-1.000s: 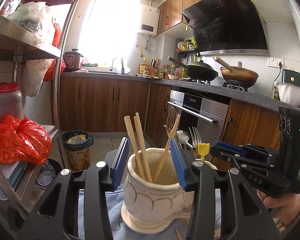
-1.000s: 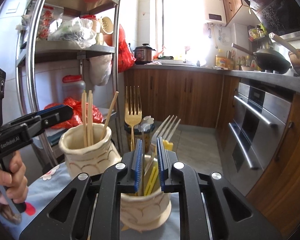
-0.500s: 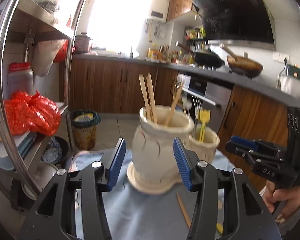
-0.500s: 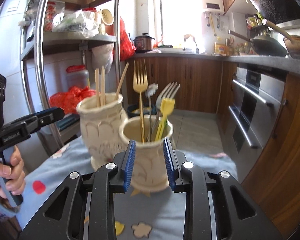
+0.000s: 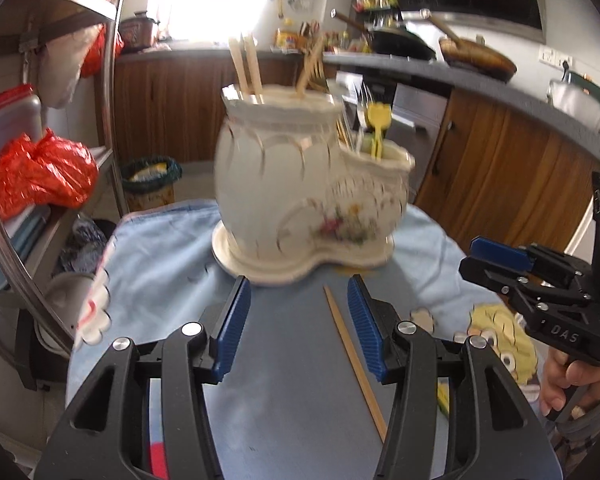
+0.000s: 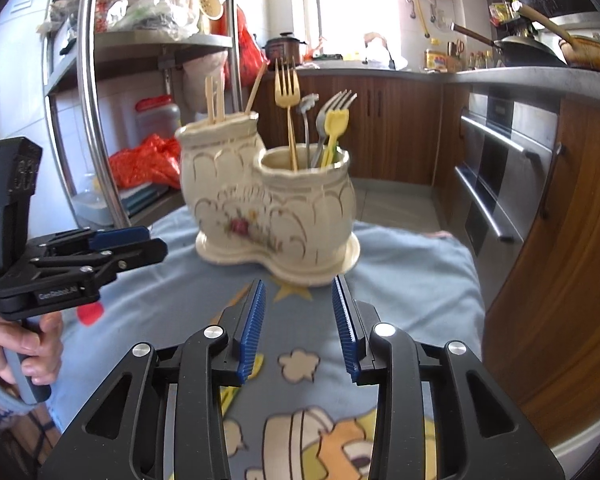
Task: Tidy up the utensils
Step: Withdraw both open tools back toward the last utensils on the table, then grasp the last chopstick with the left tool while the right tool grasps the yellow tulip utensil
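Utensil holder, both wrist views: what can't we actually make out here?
- Lower ends of the chopsticks and forks: hidden inside the utensil holder, both views.
- Holder's painted pattern: motion-blurred, left wrist view especially.
- Loose chopstick on the cloth: near end hidden behind the left gripper; absent from the right wrist view.
- Right gripper, fingers opening: nothing between them.

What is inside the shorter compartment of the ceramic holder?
The shorter compartment holds a gold fork, a grey fork, a yellow fork and a grey handle. Their lower ends are hidden by the wall.
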The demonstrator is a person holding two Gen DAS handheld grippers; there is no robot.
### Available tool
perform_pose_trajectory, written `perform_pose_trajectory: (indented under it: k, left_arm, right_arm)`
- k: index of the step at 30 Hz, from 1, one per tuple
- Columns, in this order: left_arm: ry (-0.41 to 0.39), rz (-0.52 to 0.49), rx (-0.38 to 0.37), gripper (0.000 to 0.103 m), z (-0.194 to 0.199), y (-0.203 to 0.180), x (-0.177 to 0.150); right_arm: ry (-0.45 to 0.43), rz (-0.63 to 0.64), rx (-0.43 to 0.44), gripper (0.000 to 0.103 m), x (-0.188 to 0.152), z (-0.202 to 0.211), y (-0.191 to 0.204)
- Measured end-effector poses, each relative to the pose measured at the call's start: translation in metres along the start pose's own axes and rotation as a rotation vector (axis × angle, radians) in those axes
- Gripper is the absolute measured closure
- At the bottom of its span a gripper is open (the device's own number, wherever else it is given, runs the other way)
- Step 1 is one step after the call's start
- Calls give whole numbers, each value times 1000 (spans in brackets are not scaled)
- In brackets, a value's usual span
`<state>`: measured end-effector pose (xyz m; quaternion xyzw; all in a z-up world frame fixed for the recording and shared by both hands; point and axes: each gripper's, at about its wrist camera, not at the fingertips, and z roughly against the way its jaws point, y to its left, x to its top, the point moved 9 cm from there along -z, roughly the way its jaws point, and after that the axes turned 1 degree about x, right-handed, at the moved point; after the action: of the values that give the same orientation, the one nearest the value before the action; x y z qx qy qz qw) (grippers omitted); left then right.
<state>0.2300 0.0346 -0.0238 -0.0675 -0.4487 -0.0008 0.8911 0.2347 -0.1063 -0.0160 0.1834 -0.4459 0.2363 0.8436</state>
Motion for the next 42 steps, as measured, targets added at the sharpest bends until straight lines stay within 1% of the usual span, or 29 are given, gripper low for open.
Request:
perform_pose_trajectory:
  k: [2, 5, 8, 12, 14, 16, 17, 18, 19, 20, 21, 22, 25, 27, 29, 32, 35, 37, 39, 40, 42]
  left_arm:
    - [30, -4, -2, 53, -5, -2, -7]
    - [75, -10, -7, 52, -12, -5, -18]
    - [118, -27, -9, 53, -19, -10, -28]
    - [173, -65, -33, 53, -27, -22, -38]
    - [196, -89, -42, 56, -30, -31, -41]
    - [226, -117, -40, 65, -35, -37, -45]
    - [236, -126, -37, 68, -37, -38, -46]
    - [253, -139, -32, 75, -40, -39, -49]
    - [268, -147, -29, 79, -42, -39, -51]
    - [266, -162, -25, 80, -42, -39, -52]
    - [268, -175, -20, 85, -41, -39, -53]
    - [273, -187, -15, 92, -41, -39, -54]
    - [286, -187, -12, 95, -37, -35, -56]
    - [290, -183, -9, 97, -35, -31, -57]
    - [294, -179, -5, 97, -31, -24, -57]
    - [307, -184, 1, 97, -26, -16, -59]
    - [329, -210, 5, 97, -21, -12, -61]
    - [348, -222, 5, 97, -19, -6, -62]
    - [366, -227, 4, 97, -16, 1, -63]
    - [377, -231, 4, 97, -16, 5, -63]
    - [403, -244, 0, 97, -14, 11, -63]
  right_arm:
    - [9, -1, 1, 65, -5, 2, 1]
    - [26, -2, -1, 59, -15, 5, 2]
    - [45, 3, 4, 58, -24, 7, 4]
    - [84, 9, 25, 56, -34, 8, 12]
    - [106, 17, 39, 54, -40, 7, 17]
    - [129, 34, 49, 54, -46, 7, 23]
    - [138, 38, 51, 54, -50, 6, 25]
    - [144, 39, 51, 54, -52, 6, 26]
    - [150, 36, 52, 54, -54, 6, 26]
    - [155, 27, 59, 54, -56, 6, 25]
    - [157, 21, 64, 54, -57, 7, 26]
    - [162, 12, 72, 54, -58, 7, 26]
    - [179, -3, 104, 54, -61, 7, 31]
    - [195, 0, 120, 52, -63, 5, 36]
    - [211, 13, 127, 51, -66, 3, 41]
    - [260, 14, 138, 51, -71, -7, 45]
    - [310, 30, 143, 51, -74, -15, 48]
    - [334, 64, 134, 56, -74, -19, 48]
    - [362, 88, 131, 69, -73, -20, 47]
    - [387, 106, 134, 72, -72, -22, 45]
    - [434, 145, 149, 80, -71, -24, 43]
